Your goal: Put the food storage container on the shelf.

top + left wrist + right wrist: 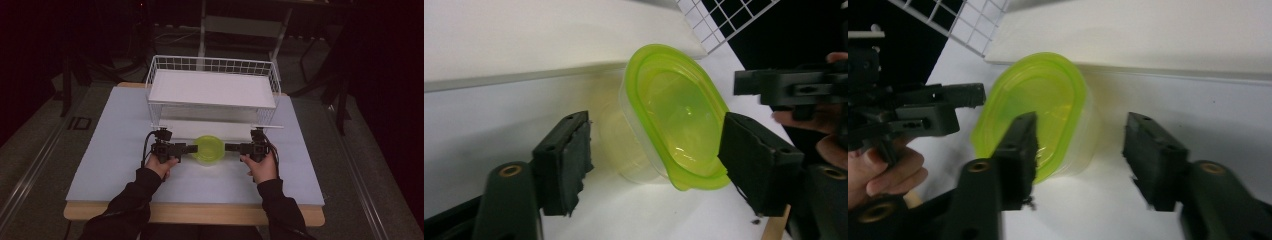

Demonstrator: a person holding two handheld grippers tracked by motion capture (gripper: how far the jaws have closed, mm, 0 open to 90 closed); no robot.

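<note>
A clear plastic tub with a lime-green top (209, 148) stands on the white table in front of the wire rack. My left gripper (191, 148) points at it from the left and my right gripper (228, 147) from the right, both tips close to its rim. In the left gripper view the tub (674, 120) sits between the wide-open jaws of my left gripper (656, 165), touching neither pad. In the right gripper view the tub (1043, 115) lies partly behind the left jaw of my open right gripper (1085, 157).
A white wire rack (210, 63) with a flat white shelf stands just behind the tub. The white table top (115, 150) stretches bare to both sides and toward the wooden front edge (200, 214). The surroundings are dark.
</note>
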